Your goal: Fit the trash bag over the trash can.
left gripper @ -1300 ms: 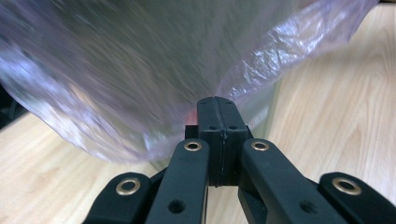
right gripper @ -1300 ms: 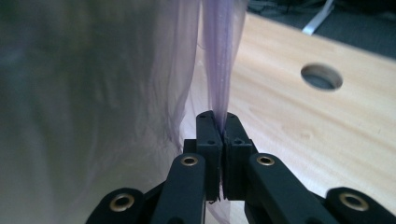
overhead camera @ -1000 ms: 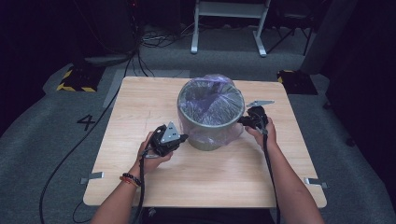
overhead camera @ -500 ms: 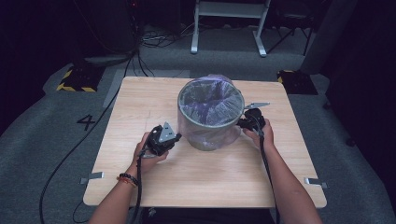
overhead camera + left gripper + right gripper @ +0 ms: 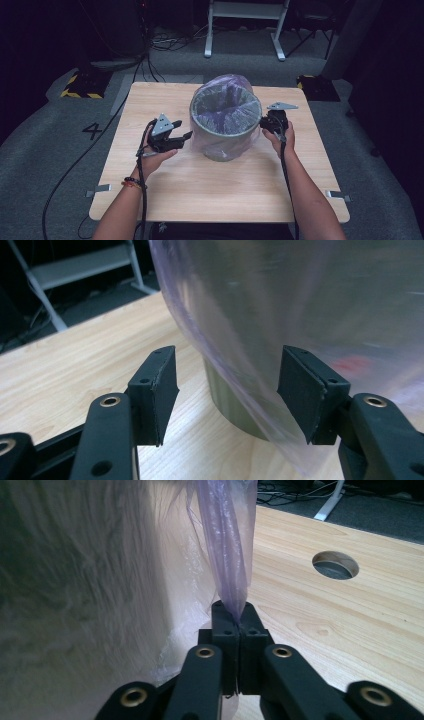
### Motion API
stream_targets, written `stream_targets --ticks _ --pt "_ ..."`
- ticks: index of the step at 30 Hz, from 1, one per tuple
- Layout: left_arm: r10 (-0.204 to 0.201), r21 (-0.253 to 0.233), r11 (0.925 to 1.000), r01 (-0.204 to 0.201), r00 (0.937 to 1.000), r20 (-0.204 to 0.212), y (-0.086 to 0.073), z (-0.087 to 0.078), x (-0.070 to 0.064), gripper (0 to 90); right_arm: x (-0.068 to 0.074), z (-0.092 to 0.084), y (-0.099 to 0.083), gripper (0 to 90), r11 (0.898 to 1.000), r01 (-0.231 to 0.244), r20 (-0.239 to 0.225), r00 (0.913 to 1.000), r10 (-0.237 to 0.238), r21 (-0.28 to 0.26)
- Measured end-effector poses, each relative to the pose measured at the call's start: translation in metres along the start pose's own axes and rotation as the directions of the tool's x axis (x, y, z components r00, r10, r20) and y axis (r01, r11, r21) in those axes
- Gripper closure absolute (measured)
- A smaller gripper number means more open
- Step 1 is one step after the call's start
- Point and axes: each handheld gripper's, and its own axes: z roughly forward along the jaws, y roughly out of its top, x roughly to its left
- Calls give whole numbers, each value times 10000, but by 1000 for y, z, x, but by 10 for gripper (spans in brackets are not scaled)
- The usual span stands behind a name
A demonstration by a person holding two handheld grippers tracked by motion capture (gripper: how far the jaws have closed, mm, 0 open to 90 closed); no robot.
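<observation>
While the left gripper point(image 5: 186, 135) hangs just beside the bin point(image 5: 226, 131), its jaws having just opened and holding nothing, the right gripper point(image 5: 235, 614) pinches the purple bin liner point(image 5: 227, 545) at the bin's other side, mid-table point(image 5: 210, 190).

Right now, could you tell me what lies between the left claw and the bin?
Bare tabletop in the high view; the left claw view shows loose purple bag film hanging between its open jaws before the bin.

bin's top point(image 5: 300, 300) cut off by upper edge, bag-draped bin wall point(image 5: 75, 605) blurred, bin base point(image 5: 220, 152) partly veiled
</observation>
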Motion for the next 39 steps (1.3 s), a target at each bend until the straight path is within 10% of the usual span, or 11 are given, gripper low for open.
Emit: stream_targets --ticks 7,19,28,34,39 --pt "261 62 9996 -263 9991 321 2 20 2 900 4 14 9 864 9979 311 47 9995 -314 570" --pt "223 1911 9812 -254 9996 185 -16 47 7 900 -2 35 -4 899 9714 128 -459 9989 -20 2371" --pt "220 1672 9854 -308 9983 545 -28 44 5 899 -7 41 -23 892 9553 -135 -744 9965 371 2953" --pt "822 1459 9851 -909 9945 643 -31 31 -8 658 -1 39 -34 897 9614 -109 -1170 9921 447 2751" --pt "787 903 9923 -853 9942 736 -25 21 -22 273 9 30 -42 899 9644 146 -1653 9858 303 2640"
